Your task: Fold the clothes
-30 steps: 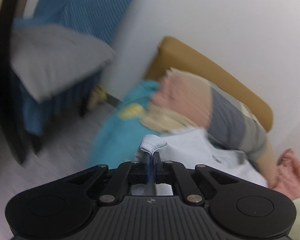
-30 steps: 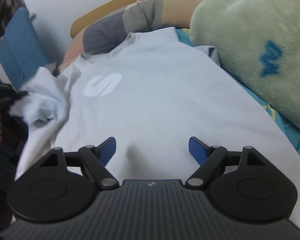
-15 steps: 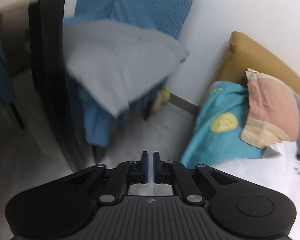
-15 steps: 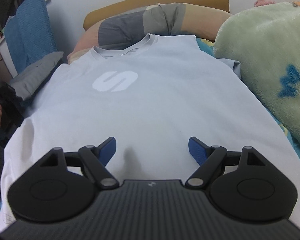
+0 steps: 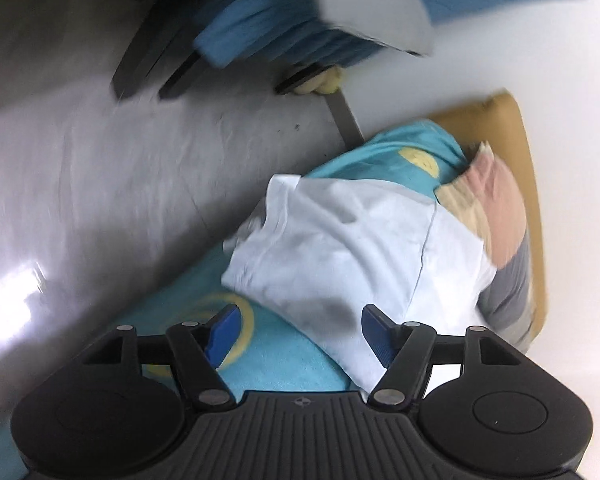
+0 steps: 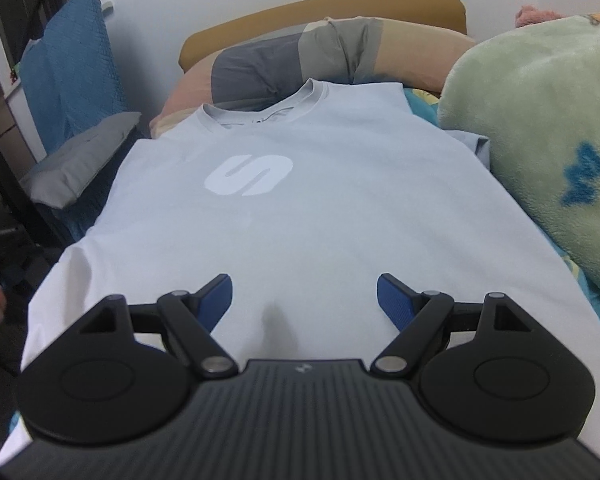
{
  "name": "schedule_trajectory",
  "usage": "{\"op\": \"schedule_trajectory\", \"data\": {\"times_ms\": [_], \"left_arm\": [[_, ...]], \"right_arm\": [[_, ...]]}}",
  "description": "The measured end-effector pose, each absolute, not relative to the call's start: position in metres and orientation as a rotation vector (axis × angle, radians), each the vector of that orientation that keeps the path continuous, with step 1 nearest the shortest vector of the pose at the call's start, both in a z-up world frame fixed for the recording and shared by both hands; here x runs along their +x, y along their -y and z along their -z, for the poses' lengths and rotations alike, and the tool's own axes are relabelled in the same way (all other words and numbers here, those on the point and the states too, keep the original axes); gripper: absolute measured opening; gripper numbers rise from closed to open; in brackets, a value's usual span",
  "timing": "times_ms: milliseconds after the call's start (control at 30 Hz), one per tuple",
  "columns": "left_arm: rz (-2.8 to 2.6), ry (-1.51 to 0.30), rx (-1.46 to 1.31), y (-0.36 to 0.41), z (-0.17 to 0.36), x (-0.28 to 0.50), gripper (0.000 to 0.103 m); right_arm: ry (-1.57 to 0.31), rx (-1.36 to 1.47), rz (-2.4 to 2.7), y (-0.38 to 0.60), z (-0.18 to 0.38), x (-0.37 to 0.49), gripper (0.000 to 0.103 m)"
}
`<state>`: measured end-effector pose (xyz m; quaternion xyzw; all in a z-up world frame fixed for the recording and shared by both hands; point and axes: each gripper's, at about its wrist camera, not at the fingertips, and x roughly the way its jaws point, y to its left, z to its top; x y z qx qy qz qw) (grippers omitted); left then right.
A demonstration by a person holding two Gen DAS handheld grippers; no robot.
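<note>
A pale blue T-shirt (image 6: 300,216) with a white S logo (image 6: 248,175) lies spread flat, front up, on the bed, its collar toward the pillows. My right gripper (image 6: 304,300) is open and empty, low over the shirt's lower part. In the left wrist view the shirt's sleeve (image 5: 340,256) hangs at the bed's edge over the turquoise sheet (image 5: 284,360). My left gripper (image 5: 298,334) is open and empty, just above the sleeve's edge.
A striped pillow (image 6: 300,56) and a tan headboard (image 6: 320,4) lie beyond the collar. A green plush blanket (image 6: 540,152) bulks up on the right. A chair with blue towel and grey cushion (image 6: 80,160) stands left of the bed above the grey floor (image 5: 120,184).
My left gripper let go of the sleeve, swung out to the side, then opened and came back over the sleeve. The shirt now lies flat. My right gripper stayed open.
</note>
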<state>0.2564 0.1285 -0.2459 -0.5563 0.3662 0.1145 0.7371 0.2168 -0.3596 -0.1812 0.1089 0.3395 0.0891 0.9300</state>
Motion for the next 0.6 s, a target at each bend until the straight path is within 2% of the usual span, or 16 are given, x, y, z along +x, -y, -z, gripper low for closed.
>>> {"op": "schedule_trajectory", "data": {"times_ms": [67,133,233,267,433,500,600], "left_arm": [[-0.306,-0.766,-1.245,-0.125,0.254,0.256,0.067],[-0.341,-0.742,-1.265,-0.122,0.259,0.262,0.057],[-0.339,-0.739,-1.202,-0.126,0.252,0.276,0.013],[-0.345,-0.732,-1.146,-0.128,0.245,0.281,0.003],[-0.411,-0.658,-0.733,-0.136,0.193,0.308,0.002],[-0.434,-0.687,-0.598,-0.125,0.187,0.323,0.002],[-0.394,-0.742,-0.589,-0.116,0.190,0.332,0.005]], "right_arm": [[-0.694,0.242,-0.179,0.363,0.179,0.213,0.081],[-0.693,0.259,-0.177,0.366,0.177,0.210,0.081],[-0.685,0.253,-0.178,0.365,0.176,0.211,0.081],[-0.682,0.247,-0.180,0.364,0.176,0.213,0.081],[-0.665,0.245,-0.191,0.362,0.175,0.220,0.081],[-0.649,0.242,-0.193,0.362,0.174,0.222,0.081],[-0.637,0.222,-0.194,0.361,0.173,0.222,0.081]]}}
